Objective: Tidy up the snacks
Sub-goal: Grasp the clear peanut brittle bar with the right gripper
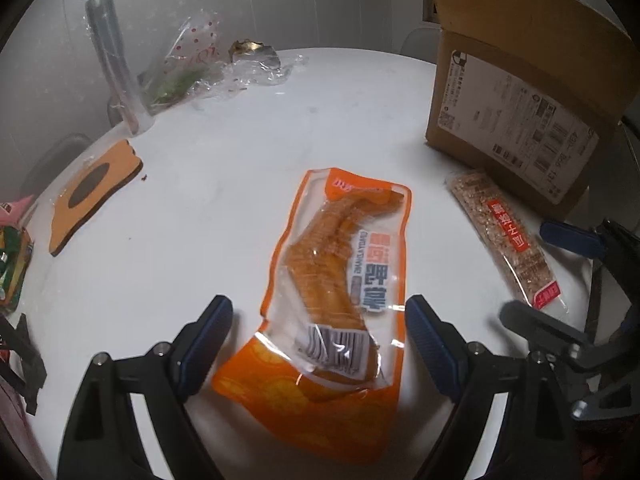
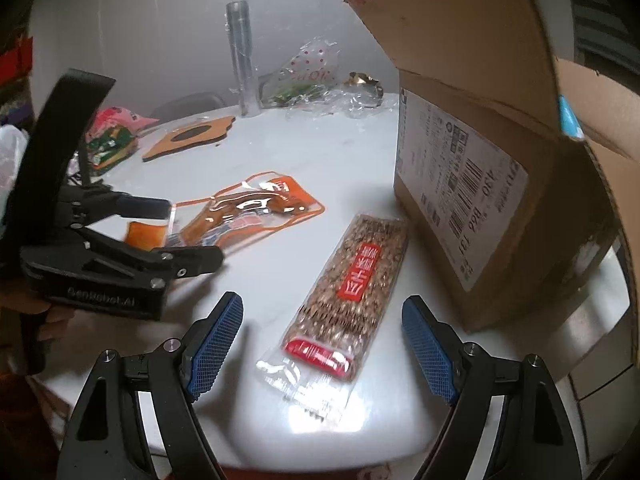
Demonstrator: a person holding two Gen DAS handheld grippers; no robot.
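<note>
White table (image 1: 224, 184): both grippers spread; left gripper (image 2: 192, 236), seemingly marked "GenRobot.AI", straddles orange snack pack (image 1: 340, 280).

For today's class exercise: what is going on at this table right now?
A person holds two grippers over a white round table. The left gripper, open, straddles an orange plastic snack pouch; the right gripper, open, straddles a long clear-wrapped grain bar. Neither is gripped yet. An open cardboard box stands beside them.
</note>
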